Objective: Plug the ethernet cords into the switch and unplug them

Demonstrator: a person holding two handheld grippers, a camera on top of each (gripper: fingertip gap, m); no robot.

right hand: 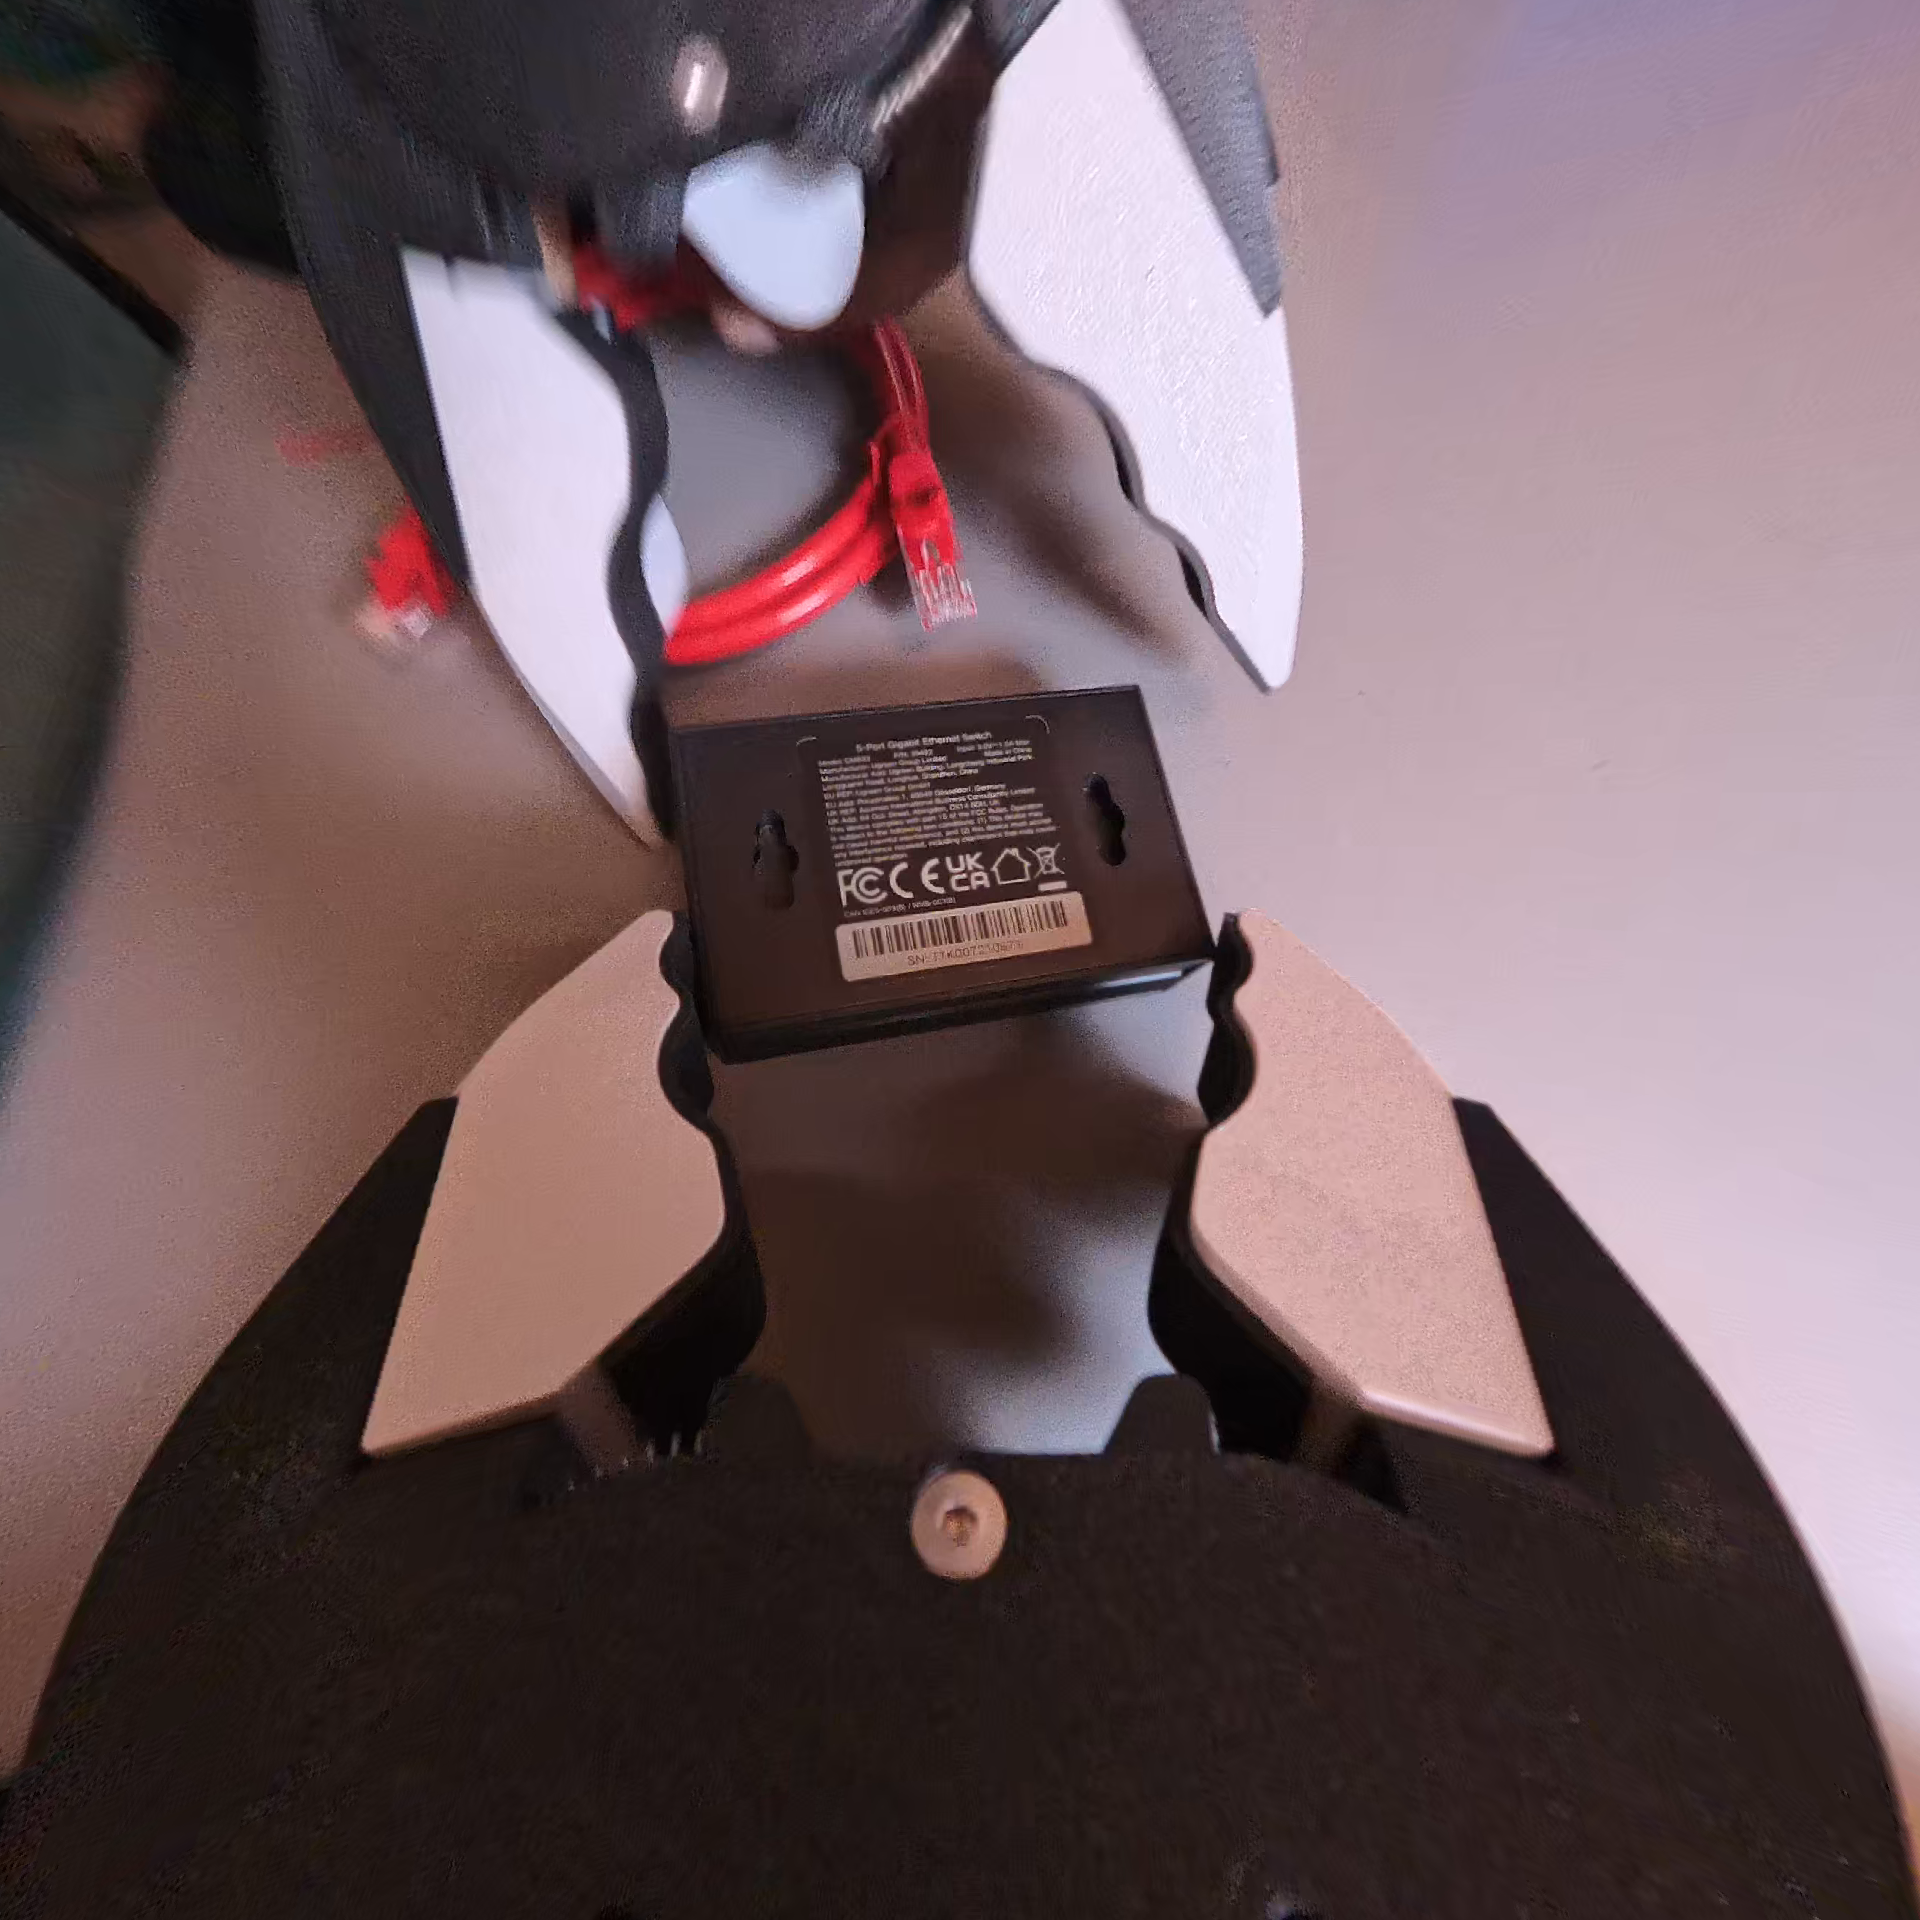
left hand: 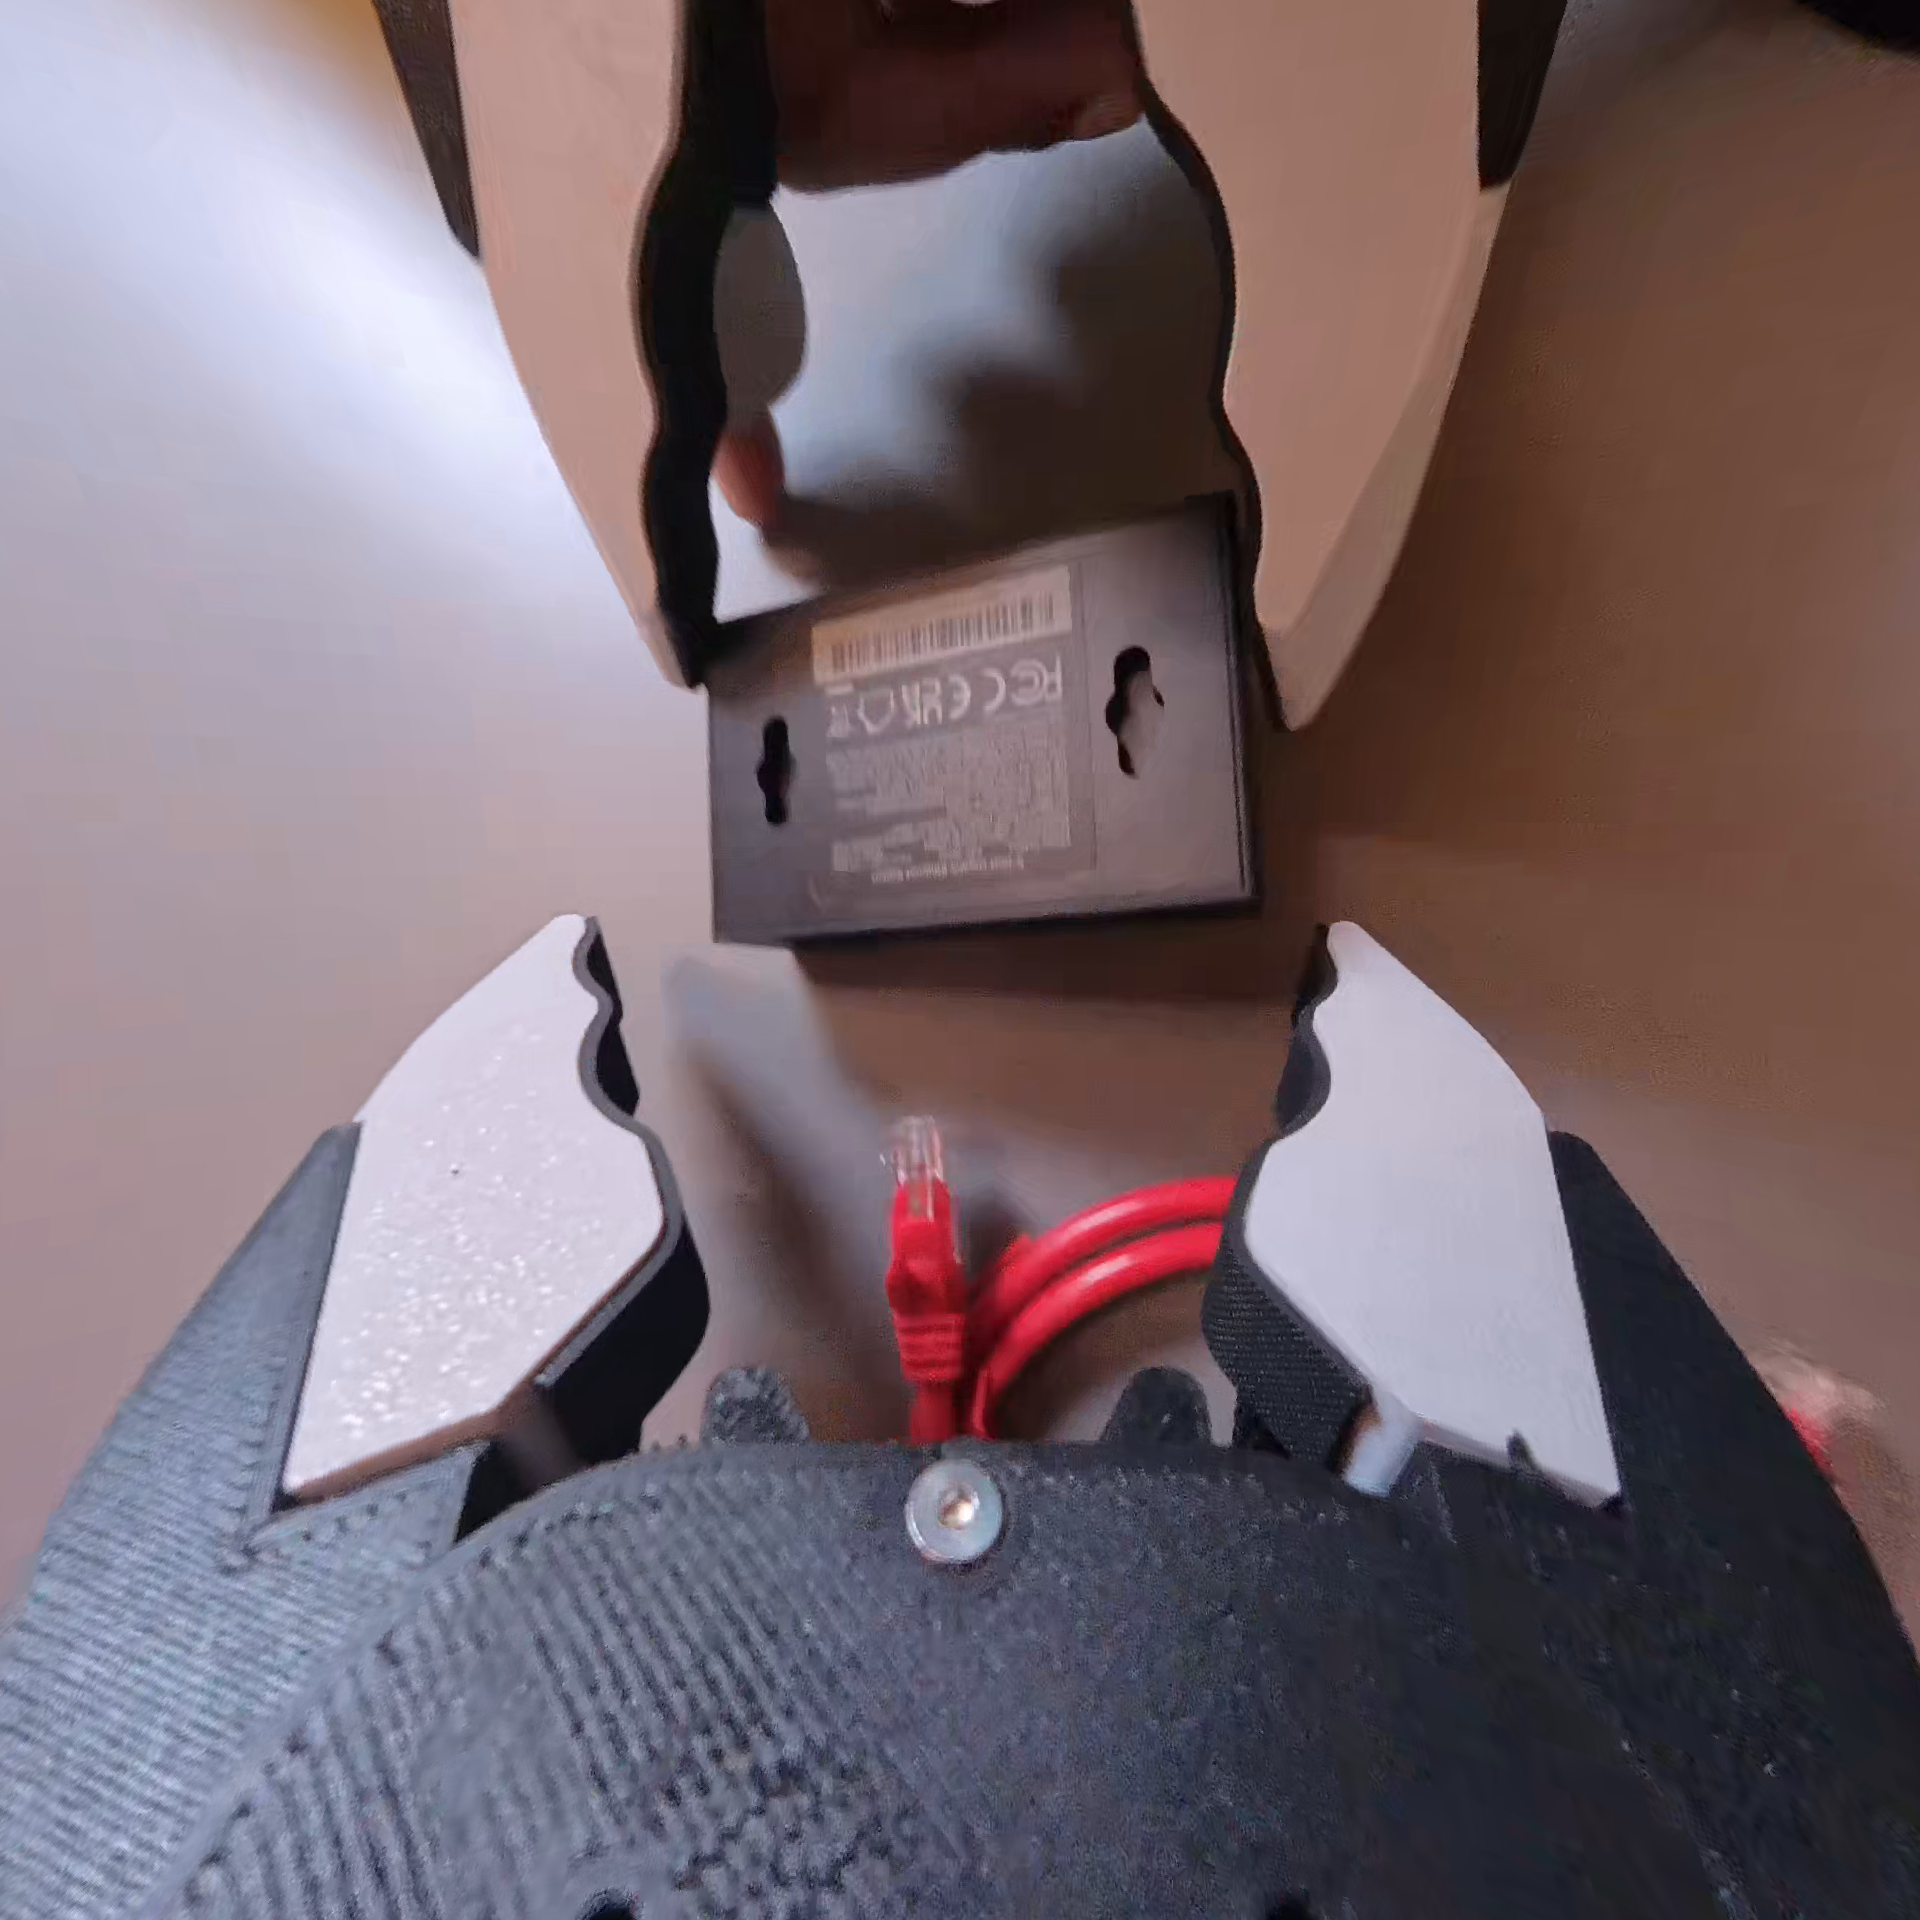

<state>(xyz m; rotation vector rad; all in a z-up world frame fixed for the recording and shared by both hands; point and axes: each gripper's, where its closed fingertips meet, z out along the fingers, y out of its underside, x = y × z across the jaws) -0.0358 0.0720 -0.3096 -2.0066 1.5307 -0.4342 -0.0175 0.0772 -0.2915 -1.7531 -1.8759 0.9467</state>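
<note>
Tabletop (right hand: pixel 1558 727) bears switch (right hand: pixel 935 862) (label up), right gripper (right hand: pixel 951 935) clamping it.

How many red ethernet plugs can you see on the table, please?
2. One plug lies between the left gripper's open fingers, its clear tip toward the switch. A second, blurred plug lies outside that gripper, on the table. More may be hidden beneath the grippers.

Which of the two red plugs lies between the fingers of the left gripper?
The plug pointing at the switch, between the left gripper fingers. The other plug lies outside them, off to the side.
</note>
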